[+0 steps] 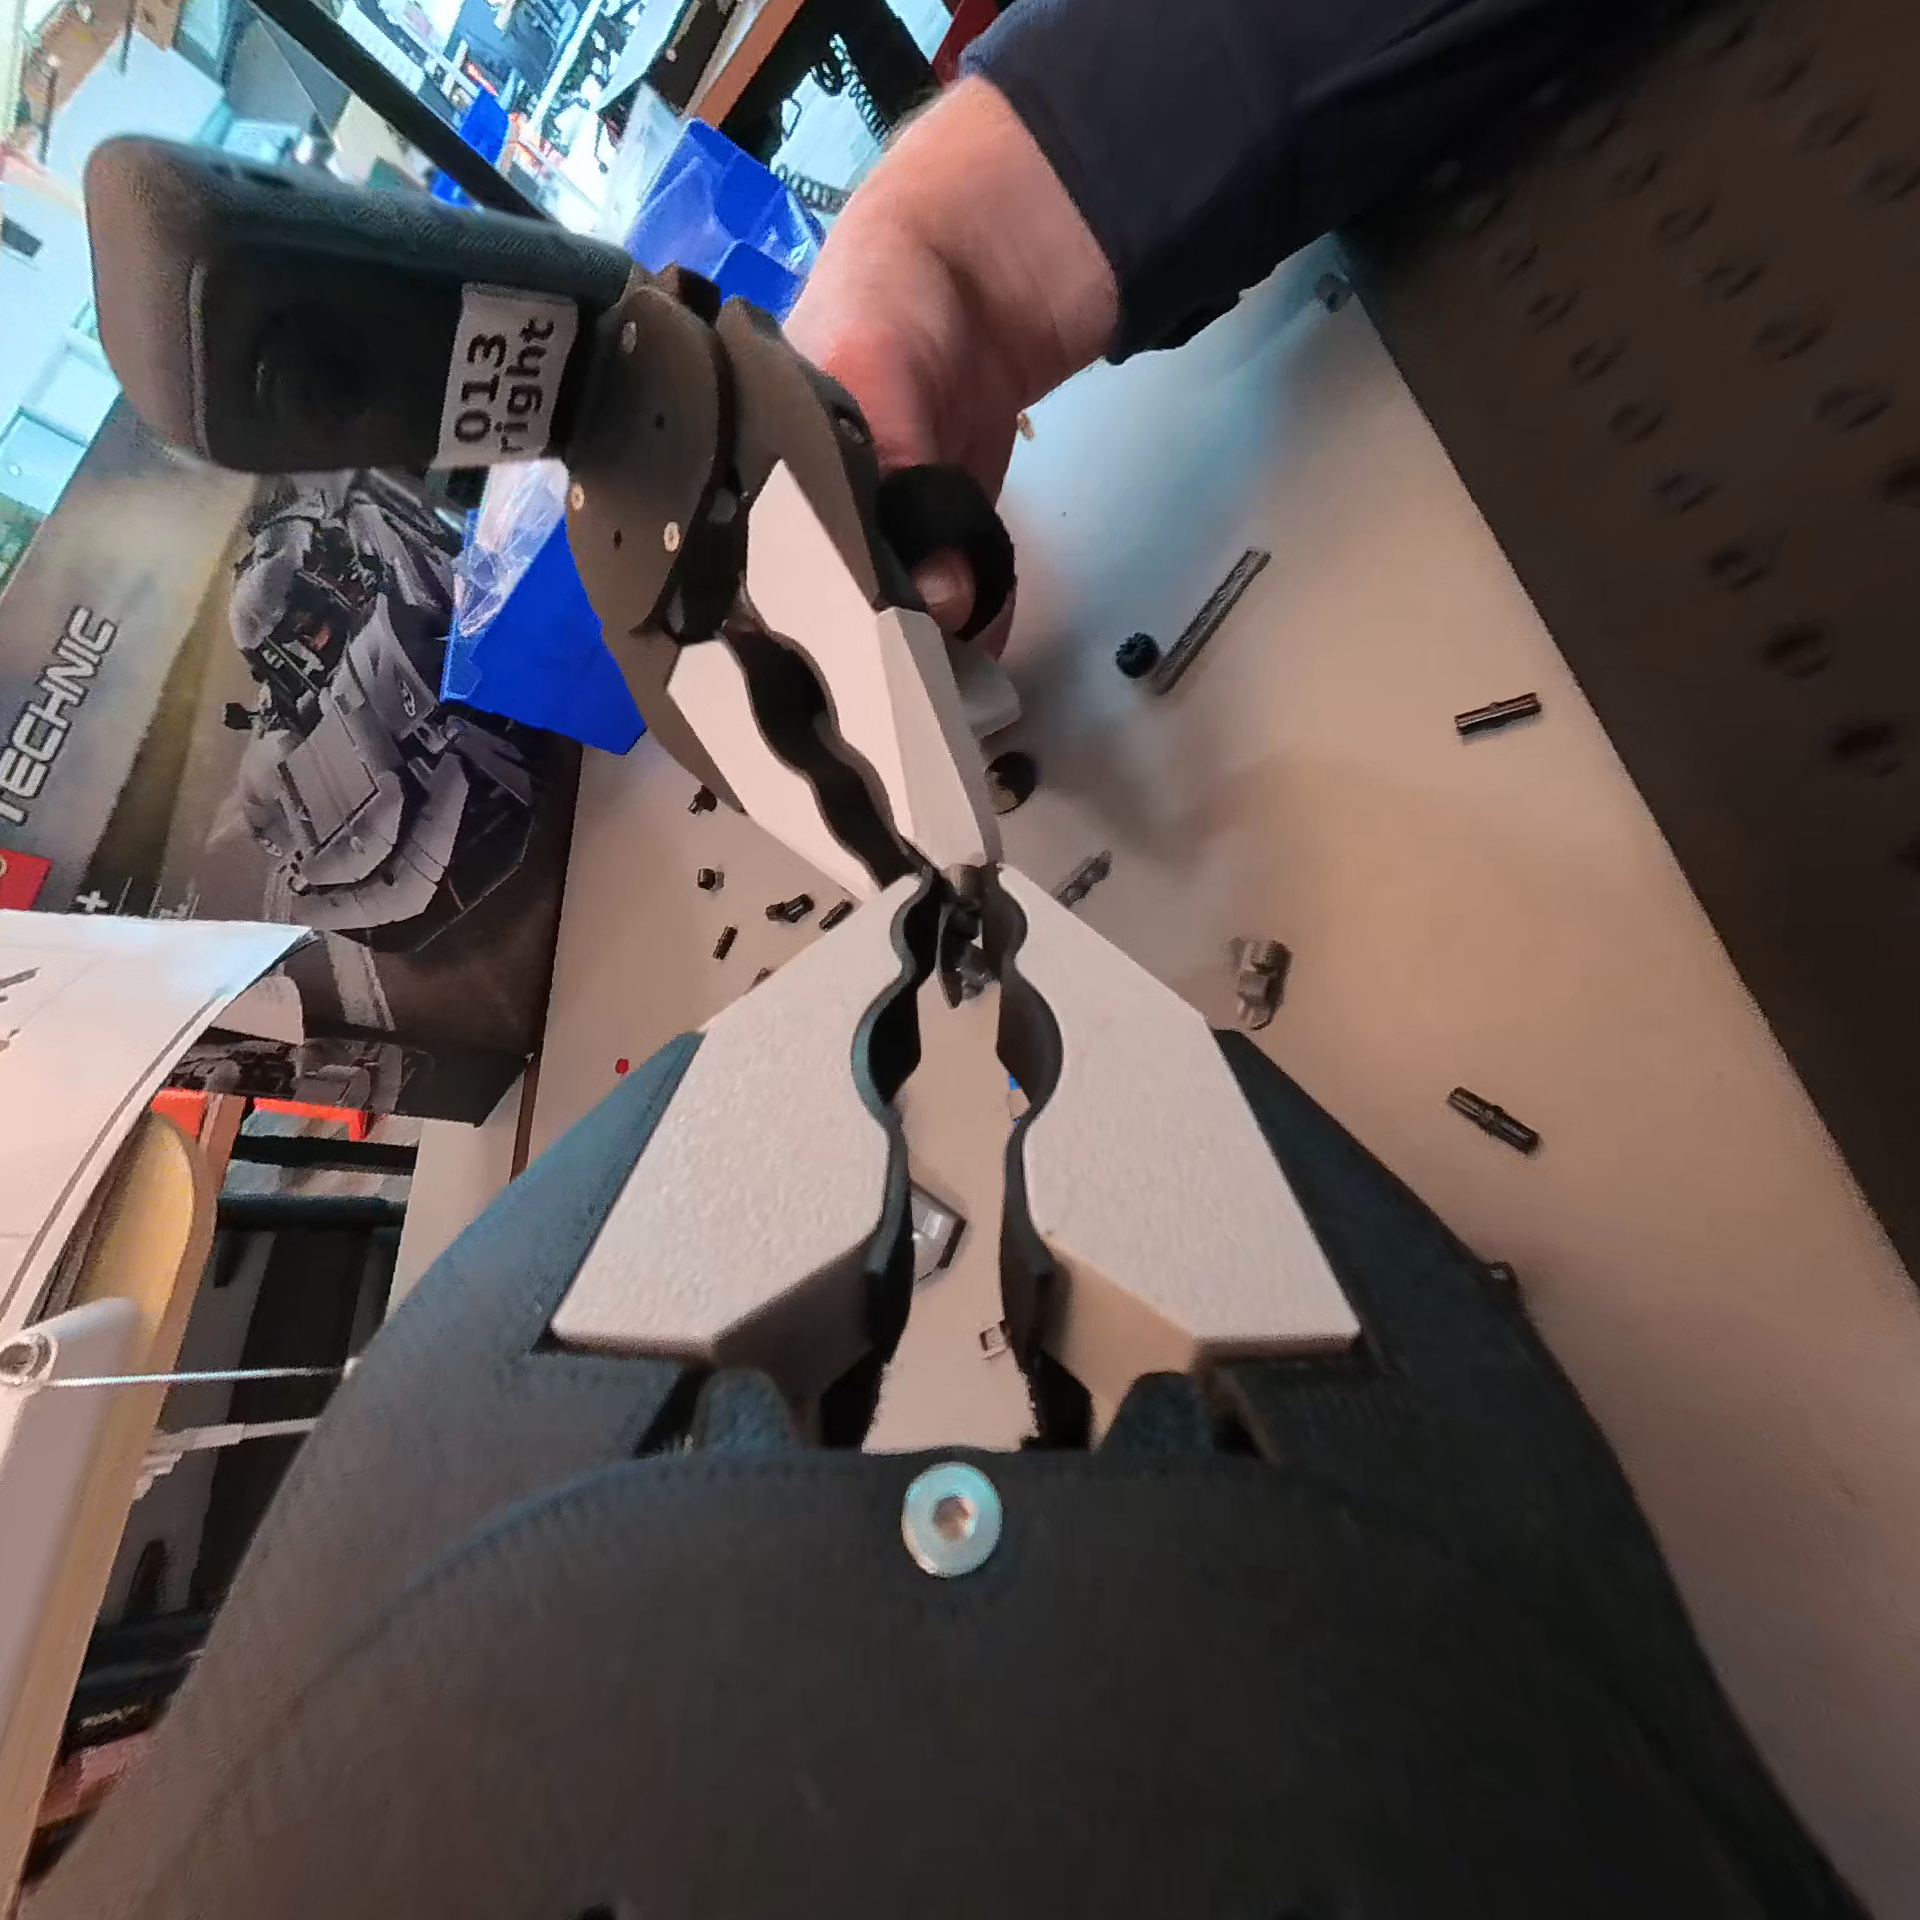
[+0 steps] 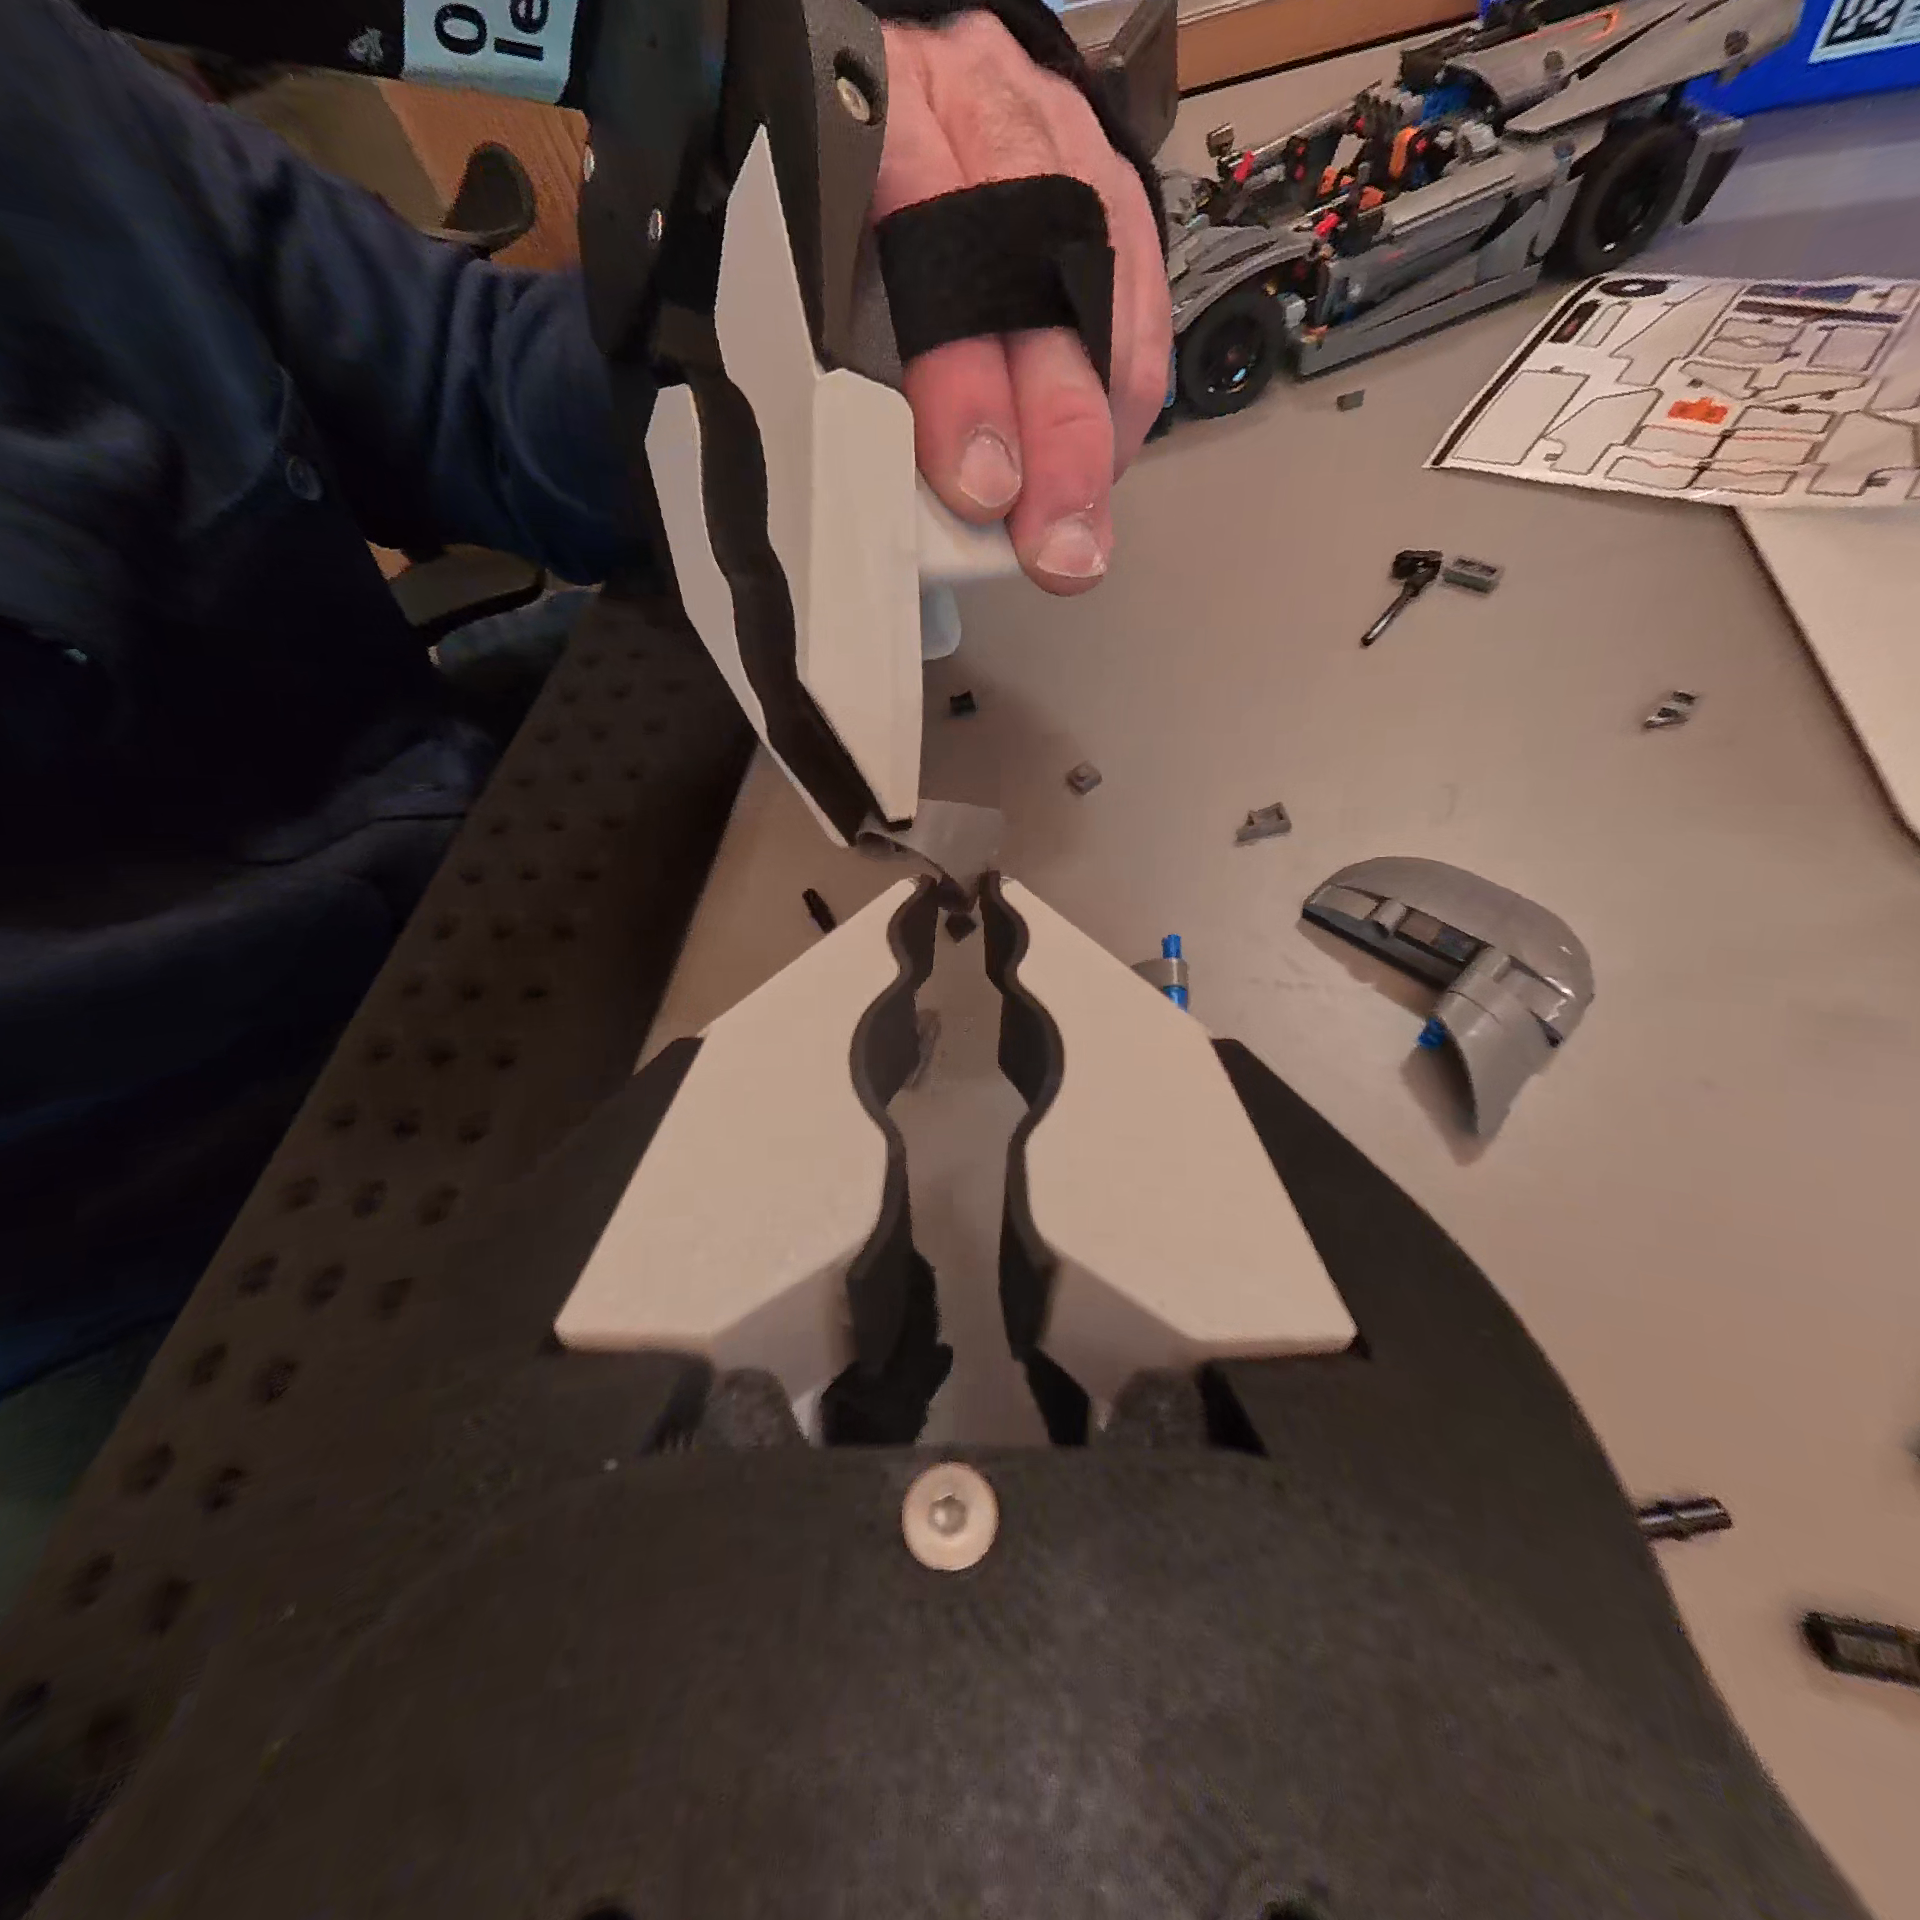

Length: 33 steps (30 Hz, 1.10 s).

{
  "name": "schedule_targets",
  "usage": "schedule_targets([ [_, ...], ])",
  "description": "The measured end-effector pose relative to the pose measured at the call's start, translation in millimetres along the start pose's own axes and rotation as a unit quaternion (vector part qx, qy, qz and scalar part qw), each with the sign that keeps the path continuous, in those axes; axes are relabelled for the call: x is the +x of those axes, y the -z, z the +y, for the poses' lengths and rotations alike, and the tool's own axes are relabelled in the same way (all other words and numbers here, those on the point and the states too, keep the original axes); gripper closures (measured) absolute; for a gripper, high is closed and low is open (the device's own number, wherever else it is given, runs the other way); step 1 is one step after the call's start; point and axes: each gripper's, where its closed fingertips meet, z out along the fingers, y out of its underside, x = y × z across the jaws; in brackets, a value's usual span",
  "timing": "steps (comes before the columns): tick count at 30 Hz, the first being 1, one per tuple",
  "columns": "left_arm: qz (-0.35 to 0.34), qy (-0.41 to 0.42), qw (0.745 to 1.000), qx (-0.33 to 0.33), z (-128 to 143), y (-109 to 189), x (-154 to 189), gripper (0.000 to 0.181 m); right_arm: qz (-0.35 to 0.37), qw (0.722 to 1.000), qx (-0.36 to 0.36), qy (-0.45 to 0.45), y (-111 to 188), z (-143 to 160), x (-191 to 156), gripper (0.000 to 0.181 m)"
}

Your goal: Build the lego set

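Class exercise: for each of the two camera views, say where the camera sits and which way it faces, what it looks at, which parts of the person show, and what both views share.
Left wrist view: on the left tongs, facing forward along them across the table to the box; a hand shows.
Right wrist view: on the right tongs, facing the model car and sticker sheet; hand, sleeve.
Shared: both tongs meeting tip to tip on a small piece.

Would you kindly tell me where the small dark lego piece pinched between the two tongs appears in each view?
Left wrist view: small dark lego piece centre, at the left tongs' tips.
Right wrist view: centre, at the right tongs' tips.
Shared landmark: the beige tabletop.
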Motion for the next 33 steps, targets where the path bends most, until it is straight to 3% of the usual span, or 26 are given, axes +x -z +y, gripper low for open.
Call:
schedule_targets([
  [7,-0.029,0.061,0.998,-0.009,16,-3,-17,0.174,0.107,0.993,-0.013,0.054,7,-4,26,0.176],
  [12,-0.061,0.114,0.991,-0.022,27,-1,-33,0.16,0.181,0.98,-0.011,0.085,15,-12,43,0.176],
  [21,-0.072,0.247,0.966,-0.021,39,-8,-46,0.168,0.31,0.936,-0.053,0.157,21,-18,69,0.177],
  [33,-0.08,0.3,0.95,-0.021,47,-12,-50,0.169,0.372,0.902,-0.079,0.203,20,-24,77,0.176],
])
